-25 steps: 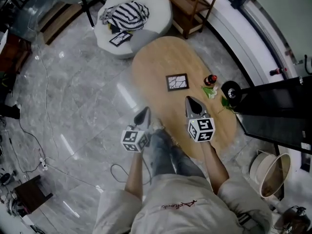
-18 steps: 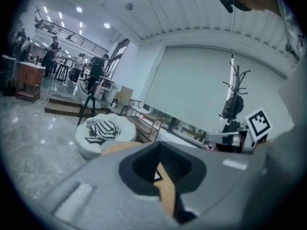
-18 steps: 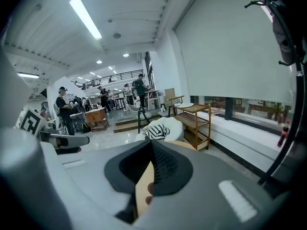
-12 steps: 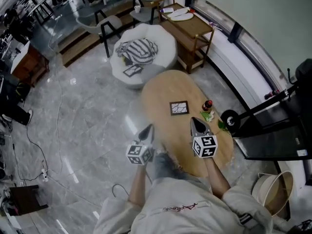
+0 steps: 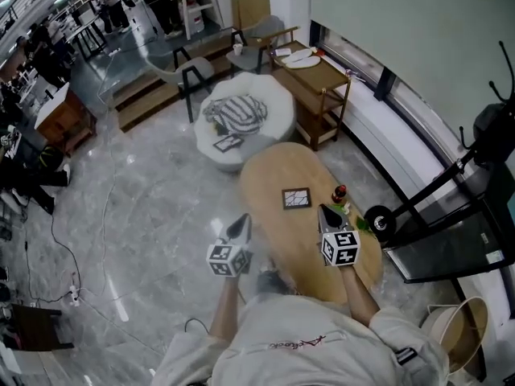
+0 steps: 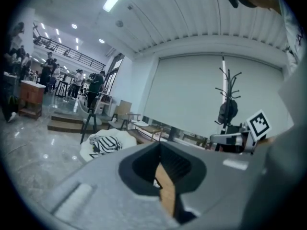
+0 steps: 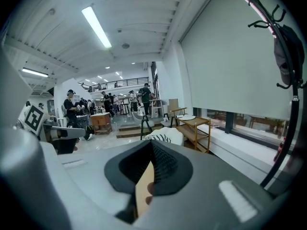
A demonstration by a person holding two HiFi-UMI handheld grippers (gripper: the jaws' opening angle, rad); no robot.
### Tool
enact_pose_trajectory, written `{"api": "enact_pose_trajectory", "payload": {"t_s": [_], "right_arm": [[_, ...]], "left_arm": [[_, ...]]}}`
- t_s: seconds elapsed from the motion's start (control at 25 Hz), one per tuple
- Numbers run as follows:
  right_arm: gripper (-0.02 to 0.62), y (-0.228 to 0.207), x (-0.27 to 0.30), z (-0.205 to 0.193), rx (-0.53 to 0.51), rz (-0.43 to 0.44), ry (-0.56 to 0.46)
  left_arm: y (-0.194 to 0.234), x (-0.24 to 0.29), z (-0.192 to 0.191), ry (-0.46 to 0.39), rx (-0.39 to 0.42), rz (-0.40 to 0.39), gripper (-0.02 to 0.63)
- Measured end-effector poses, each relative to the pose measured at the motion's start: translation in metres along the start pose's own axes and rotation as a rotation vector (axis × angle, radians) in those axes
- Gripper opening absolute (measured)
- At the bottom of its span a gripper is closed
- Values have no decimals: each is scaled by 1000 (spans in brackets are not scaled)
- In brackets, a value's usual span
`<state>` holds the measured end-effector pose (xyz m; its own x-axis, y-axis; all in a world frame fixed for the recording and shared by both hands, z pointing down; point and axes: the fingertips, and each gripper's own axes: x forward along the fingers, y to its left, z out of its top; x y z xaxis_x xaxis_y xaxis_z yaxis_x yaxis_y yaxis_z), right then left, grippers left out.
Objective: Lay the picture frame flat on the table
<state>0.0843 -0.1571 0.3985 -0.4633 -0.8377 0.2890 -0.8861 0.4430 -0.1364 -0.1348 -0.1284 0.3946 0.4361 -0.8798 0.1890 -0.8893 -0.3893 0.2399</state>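
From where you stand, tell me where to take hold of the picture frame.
Probably its near border, coming in low from your side with the right gripper. The frame lies flat on the table, so only its thin edges offer a pinch, and the bottle stands close on its right.

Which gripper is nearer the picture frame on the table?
Right. The right gripper hangs over the table, just this side of the frame; the left gripper is farther off, by the table's left edge.
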Motion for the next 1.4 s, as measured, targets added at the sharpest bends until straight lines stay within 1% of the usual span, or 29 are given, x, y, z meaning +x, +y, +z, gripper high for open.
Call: {"api": "enact_pose_trajectory", "payload": {"t_s": [0.2,0.48,0.64,0.8,1.2,1.4], "right_arm": [[2,-4,-25,12,6,-1,-37],[2,-3,-47,22,1,6,-72],[2,2,-51,29,-1,-2,-89],[2,4,-52,32,-3,3,-99],[2,8,-49,31,-2,18,-102],[2,10,-51,28,-1,20,-91]], "left_arm": [[-21,-16,19,-29,27,-2,0],[-44,-25,35,-64,65,-11,0],[-48,-34,44,-81,79,-9,0],[-51,-39,45,-84,82,-6,0],[-49,-42,53,-108,83,3,0],[-53,-43,53,-102,86,-4,0]]}}
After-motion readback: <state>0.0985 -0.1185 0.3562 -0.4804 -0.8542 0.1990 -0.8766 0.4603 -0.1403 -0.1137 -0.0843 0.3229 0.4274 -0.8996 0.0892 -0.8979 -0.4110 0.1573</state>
